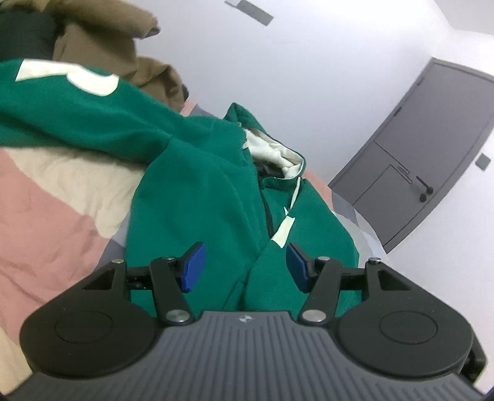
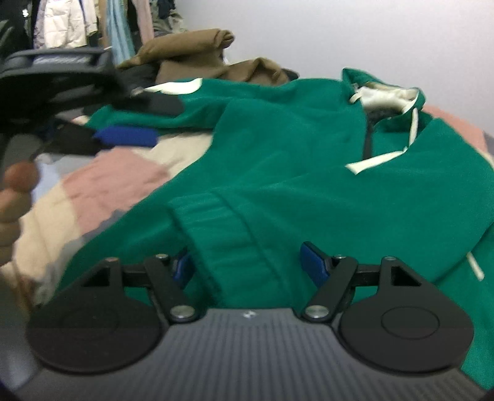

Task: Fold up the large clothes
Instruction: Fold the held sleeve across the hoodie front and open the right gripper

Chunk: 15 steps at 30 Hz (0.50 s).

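Note:
A large green hoodie (image 1: 191,172) with white lettering and a cream-lined hood (image 1: 278,154) lies spread on the bed. My left gripper (image 1: 246,268) hovers open over its lower body, with nothing between the blue pads. In the right wrist view the hoodie (image 2: 278,160) fills the middle, its hood (image 2: 386,95) at the far right. My right gripper (image 2: 248,266) stands open around the ribbed sleeve cuff (image 2: 222,234); the cuff lies between the jaws and partly hides the left pad. The left gripper (image 2: 142,121) also shows at upper left, open, above the other sleeve.
The bedcover (image 1: 46,200) has pink and beige patches. A brown garment (image 2: 191,52) and a black one (image 1: 21,34) are heaped behind the hoodie. A grey door (image 1: 416,148) stands in the white wall. Clothes hang (image 2: 68,24) at the back left. A hand (image 2: 12,197) holds the left gripper.

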### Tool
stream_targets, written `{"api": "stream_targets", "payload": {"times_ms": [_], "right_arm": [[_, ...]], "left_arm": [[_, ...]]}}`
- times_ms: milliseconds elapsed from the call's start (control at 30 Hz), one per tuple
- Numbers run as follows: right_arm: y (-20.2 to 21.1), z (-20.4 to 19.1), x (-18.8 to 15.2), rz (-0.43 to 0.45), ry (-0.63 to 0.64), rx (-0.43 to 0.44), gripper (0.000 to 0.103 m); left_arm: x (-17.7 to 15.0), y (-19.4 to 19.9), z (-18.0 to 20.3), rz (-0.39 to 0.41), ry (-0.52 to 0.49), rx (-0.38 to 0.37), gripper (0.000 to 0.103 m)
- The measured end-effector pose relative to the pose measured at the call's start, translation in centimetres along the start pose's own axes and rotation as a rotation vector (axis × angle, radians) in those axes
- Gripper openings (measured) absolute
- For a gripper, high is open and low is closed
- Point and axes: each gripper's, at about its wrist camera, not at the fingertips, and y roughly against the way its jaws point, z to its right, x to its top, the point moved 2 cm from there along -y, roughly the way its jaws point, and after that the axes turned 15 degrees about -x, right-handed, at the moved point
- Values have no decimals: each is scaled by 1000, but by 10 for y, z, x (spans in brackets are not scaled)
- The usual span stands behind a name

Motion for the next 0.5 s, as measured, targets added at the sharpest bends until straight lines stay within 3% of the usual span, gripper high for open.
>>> {"api": "stream_targets", "payload": {"times_ms": [233, 367, 500], "right_arm": [[37, -3, -10, 24, -8, 74, 73], [38, 13, -8, 11, -80, -1, 73], [24, 45, -1, 11, -262, -39, 73]], "left_arm": [[-11, -18, 14, -57, -45, 13, 63], [-21, -34, 12, -115, -59, 40, 63], [-29, -50, 11, -166, -64, 44, 62]]}}
